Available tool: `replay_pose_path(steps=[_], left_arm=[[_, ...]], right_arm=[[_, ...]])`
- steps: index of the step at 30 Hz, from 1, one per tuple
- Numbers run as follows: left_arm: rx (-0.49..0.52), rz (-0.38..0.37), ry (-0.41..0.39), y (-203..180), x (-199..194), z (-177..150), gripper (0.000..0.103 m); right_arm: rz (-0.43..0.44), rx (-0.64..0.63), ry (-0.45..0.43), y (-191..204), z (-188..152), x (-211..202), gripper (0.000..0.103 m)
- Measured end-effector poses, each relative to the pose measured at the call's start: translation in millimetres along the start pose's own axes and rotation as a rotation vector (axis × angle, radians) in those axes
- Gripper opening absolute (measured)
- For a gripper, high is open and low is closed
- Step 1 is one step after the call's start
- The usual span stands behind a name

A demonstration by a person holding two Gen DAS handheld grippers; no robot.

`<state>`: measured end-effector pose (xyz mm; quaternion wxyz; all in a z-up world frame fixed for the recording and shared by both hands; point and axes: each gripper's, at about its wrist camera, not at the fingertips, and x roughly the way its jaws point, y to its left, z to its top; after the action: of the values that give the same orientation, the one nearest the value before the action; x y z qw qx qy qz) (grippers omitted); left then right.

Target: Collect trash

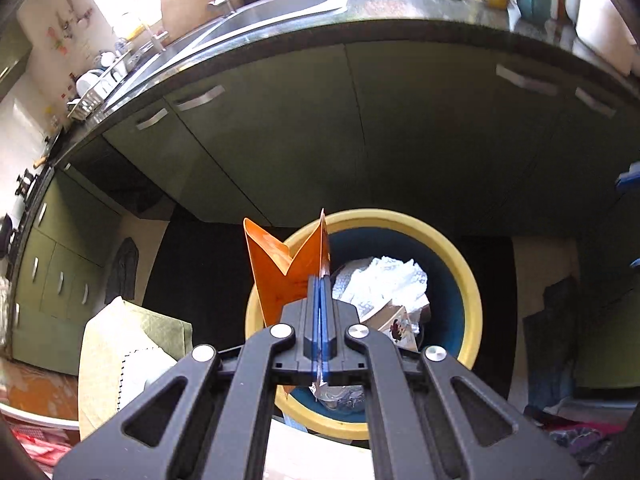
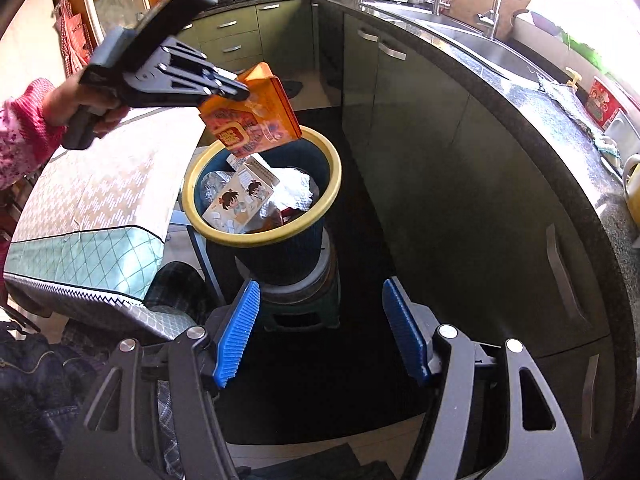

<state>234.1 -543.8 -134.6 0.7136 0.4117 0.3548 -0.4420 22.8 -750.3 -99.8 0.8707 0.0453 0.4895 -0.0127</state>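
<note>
The jaws of the left gripper (image 1: 320, 280) are pressed together on one thin wall of a flattened orange cardboard carton (image 2: 250, 114), its ribbed blue pads (image 1: 325, 320) meeting on the card. In the right wrist view that carton hangs tilted just above the bin's rim at about eleven o'clock of the opening, its glossy printed face turned toward the camera; a hand (image 2: 86, 110) in a pink patterned knit sleeve (image 2: 20, 136) grips the black handle.

The jaws of the right gripper (image 2: 318, 330) stand wide apart with nothing between them, the blue ridged pads (image 2: 236, 332) angled outward at five and seven o'clock of that view.

Below the carton sits the round dark blue plastic bin with a broad yellow rim (image 2: 280, 236). It holds a pale carton printed with cartoon children (image 2: 240, 200), crumpled white paper (image 1: 384, 284) and crinkled silver foil (image 2: 212, 184). The bin rests on a stack of round stools (image 2: 304, 292).

At nine o'clock of the bin lies a table under a quilted, diamond-patterned cloth (image 2: 92, 208). At three o'clock run flat olive-green cabinet doors with metal bar handles (image 2: 460, 152), topped by a speckled dark stone counter (image 2: 532, 108) and a steel sink (image 2: 476, 42).
</note>
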Motion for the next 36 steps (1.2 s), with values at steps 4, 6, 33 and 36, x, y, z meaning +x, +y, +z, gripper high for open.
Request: replay_pose_path(steps=[4,6,33,36], left_arm=[[0.040,-0.013,0.056,-14,18,-5,0.001],[0.050,-0.016,0.059,-20,19,-7,0.004],[-0.645,0.254,-0.396,16,-253,-295,0.096],[-0.774,0.352,-0.396,6,-276,-347,0.096]], right_arm=[[0.020,-0.010,-0.004,8,2,-1,0.064],[0.024,-0.018,-0.008,14,3,-2,0.064],[0.056,0.044,-0.197,112,-3,-18,0.087],[0.077,0.046,-0.221,132,-6,-21,0.099]])
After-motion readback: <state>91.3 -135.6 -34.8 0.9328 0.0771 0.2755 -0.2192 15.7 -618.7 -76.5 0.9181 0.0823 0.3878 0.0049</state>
